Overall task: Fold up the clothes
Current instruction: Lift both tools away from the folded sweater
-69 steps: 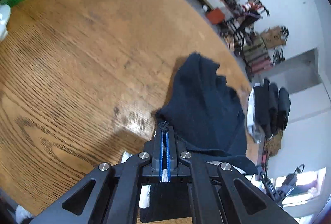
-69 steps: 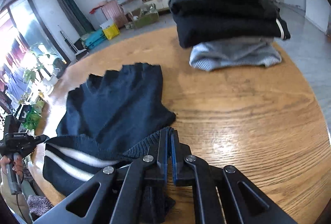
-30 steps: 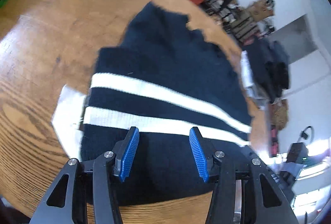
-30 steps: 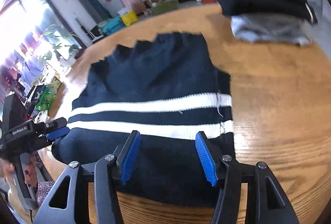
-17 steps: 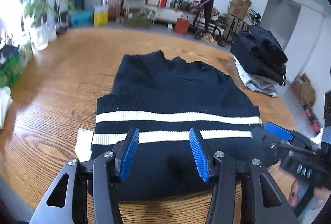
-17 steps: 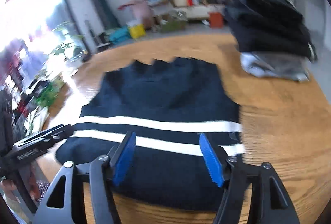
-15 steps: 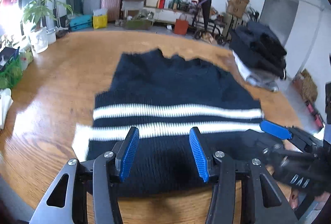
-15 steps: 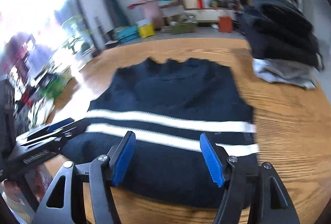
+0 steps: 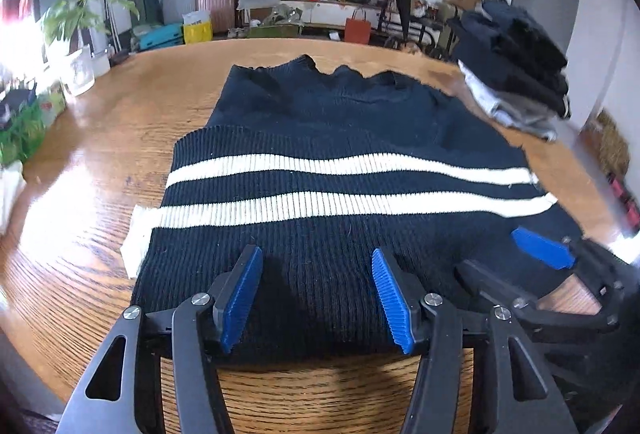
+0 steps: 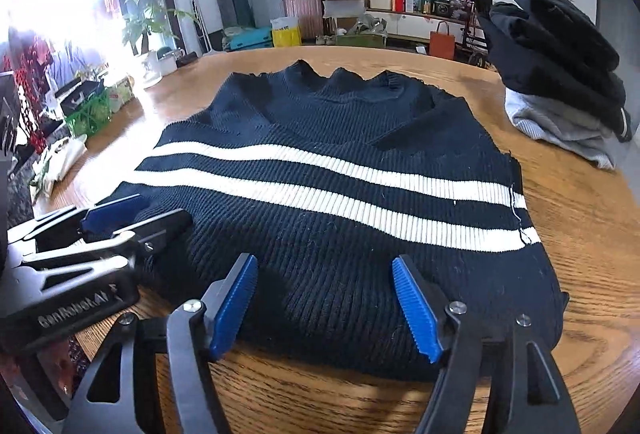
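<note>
A dark navy knit sweater with two white stripes lies folded flat on the round wooden table; it also shows in the right wrist view. My left gripper is open and empty, hovering over the sweater's near folded edge. My right gripper is open and empty over the same near edge, further right. Each gripper shows in the other's view: the right gripper in the left wrist view, the left gripper in the right wrist view.
A stack of folded dark and grey clothes sits at the table's far right, also in the right wrist view. A green basket and white items lie at the table's left. Boxes, suitcases and a plant stand behind.
Both grippers let go of the sweater's hem and opened after folding it over. They have drawn back to the near edge and now face level across the table.
</note>
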Demonstrator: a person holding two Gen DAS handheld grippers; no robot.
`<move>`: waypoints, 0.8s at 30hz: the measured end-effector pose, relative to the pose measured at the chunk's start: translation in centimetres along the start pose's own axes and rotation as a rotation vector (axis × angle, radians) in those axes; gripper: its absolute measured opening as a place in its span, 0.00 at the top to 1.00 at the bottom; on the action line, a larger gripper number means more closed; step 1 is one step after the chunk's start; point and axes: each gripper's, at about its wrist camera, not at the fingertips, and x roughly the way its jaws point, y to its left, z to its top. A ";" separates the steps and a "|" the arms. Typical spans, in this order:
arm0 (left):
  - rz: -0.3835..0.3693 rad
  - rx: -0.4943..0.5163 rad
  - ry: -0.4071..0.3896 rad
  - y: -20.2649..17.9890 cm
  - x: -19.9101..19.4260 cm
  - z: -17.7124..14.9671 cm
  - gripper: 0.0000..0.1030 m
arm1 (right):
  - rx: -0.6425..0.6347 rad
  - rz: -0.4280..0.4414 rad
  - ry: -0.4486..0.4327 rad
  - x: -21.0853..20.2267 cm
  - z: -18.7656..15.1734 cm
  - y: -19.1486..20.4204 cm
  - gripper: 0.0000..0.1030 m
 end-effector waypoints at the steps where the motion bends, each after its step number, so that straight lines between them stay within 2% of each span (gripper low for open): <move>1: 0.006 0.008 0.014 -0.1 0.0 0.2 0.43 | 0.016 0.011 0.009 -0.1 0.2 -0.2 0.29; 4: -0.009 -0.020 0.056 0.5 -1.2 0.8 0.43 | 0.080 0.035 0.036 -1.1 0.8 -1.3 0.29; 7: -0.045 -0.039 0.031 1.5 -3.9 0.8 0.40 | 0.098 0.041 0.034 -4.2 0.9 -2.8 0.29; 9: -0.048 -0.032 0.017 1.9 -5.1 0.7 0.35 | 0.059 0.001 0.027 -6.1 0.6 -3.4 0.28; 12: -0.042 -0.031 0.020 2.3 -5.7 0.0 0.35 | 0.033 -0.050 0.050 -7.5 -0.8 -4.0 0.19; 13: -0.051 -0.043 0.024 2.5 -5.7 -0.2 0.35 | 0.045 -0.051 0.061 -7.6 -1.4 -4.3 0.19; 18: -0.089 -0.073 0.081 2.8 -5.7 -1.3 0.35 | 0.147 0.006 0.110 -7.7 -3.5 -5.4 0.19; 20: -0.155 -0.132 0.098 3.3 -5.8 -1.7 0.35 | 0.173 0.028 0.116 -7.7 -3.9 -5.6 0.19; 24: -0.335 -0.383 0.134 5.7 -5.4 -2.7 0.35 | 0.257 0.100 0.116 -7.3 -3.9 -6.1 0.19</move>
